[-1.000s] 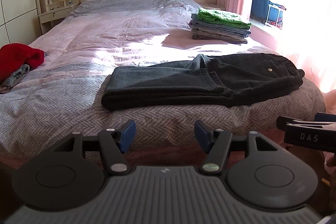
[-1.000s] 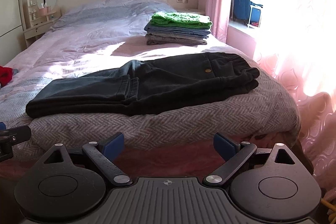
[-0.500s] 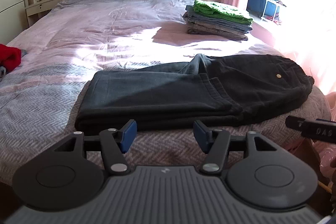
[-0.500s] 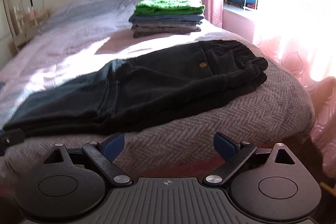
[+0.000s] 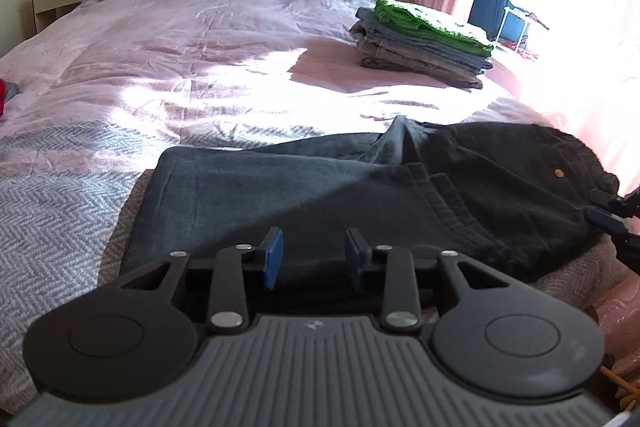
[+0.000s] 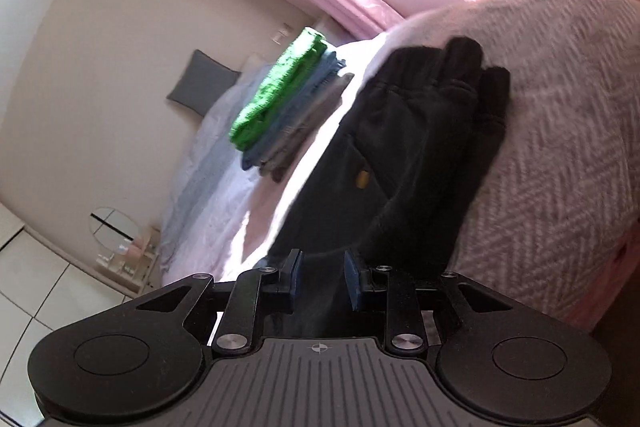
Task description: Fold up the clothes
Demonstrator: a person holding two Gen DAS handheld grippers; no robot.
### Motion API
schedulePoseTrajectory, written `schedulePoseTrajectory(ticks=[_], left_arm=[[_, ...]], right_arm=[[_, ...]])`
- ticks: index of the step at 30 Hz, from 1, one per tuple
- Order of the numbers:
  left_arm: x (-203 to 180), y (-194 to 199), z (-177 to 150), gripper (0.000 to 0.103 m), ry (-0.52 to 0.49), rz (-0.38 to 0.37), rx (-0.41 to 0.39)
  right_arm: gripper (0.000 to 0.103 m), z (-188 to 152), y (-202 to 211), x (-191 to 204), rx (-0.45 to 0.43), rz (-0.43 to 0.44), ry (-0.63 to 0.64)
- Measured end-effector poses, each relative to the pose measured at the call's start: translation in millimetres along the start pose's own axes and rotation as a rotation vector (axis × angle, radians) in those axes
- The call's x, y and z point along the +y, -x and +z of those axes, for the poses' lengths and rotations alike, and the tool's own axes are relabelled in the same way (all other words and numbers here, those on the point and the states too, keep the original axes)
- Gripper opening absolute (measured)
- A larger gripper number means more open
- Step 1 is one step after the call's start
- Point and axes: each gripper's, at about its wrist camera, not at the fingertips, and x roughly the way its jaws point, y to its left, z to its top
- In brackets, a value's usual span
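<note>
1. Your dark trousers [image 5: 360, 195] lie folded lengthwise across the near end of the bed [image 5: 192, 67], with the waistband toward your right.
2. Your left gripper [image 5: 314, 254] sits low over the near edge of the trouser legs; its blue pads [image 5: 273, 255] stand apart with nothing between them.
3. Your right gripper [image 6: 322, 279] is rolled hard to one side, over the waist end of the trousers [image 6: 400, 163]. Its pads are parted by a narrow gap; dark cloth shows in that gap, but you cannot tell whether it is pinched.
4. A stack of folded clothes [image 5: 420, 39], green on top, rests farther up the bed, well apart from the trousers.
</note>
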Motion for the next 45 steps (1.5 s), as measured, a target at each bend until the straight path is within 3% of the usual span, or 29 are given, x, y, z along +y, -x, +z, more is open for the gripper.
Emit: schedulePoseTrajectory(ticks=[6,8,10,14,20,21,28,33,40,45], left_arm=[[13,-6,-10,0.03,-0.02,-0.028,-0.006],[17,-5,-10,0.03,-0.016,-0.045,-0.008],[20,-4,-10,0.029,0.004,-0.062,-0.009],[22,-4,-12,0.029,0.01,-0.076,-0.021],[26,-4,-12,0.029,0.027,-0.095,-0.027],[26,-4,-12,0.029,0.026,-0.097,-0.029],[27,-4,-17,0.029,0.021,-0.099,-0.042],[27,-5,-20,0.029,0.017,-0.101,-0.055],[32,-4,-23,0.029,0.031,-0.125,-0.072],[41,2,-22,0.028,0.081,-0.164,-0.087]], right_arm=[[0.028,10,14,-20,0.012,0.064,-0.111],[0.041,20,27,-24,-0.018,0.084,-0.156],[0.07,31,39,-29,-0.061,0.088,-0.183],[0.07,46,49,-44,-0.119,0.027,-0.205],[0.069,55,31,-68,-0.103,-0.031,-0.293],[0.069,57,28,-70,-0.105,-0.031,-0.295],[0.026,61,7,-75,-0.089,-0.06,-0.273],[0.022,55,3,-61,-0.093,-0.111,-0.199],[0.018,40,-8,1,-0.092,-0.326,0.133],[0.016,31,-22,32,-0.118,-0.384,0.268]])
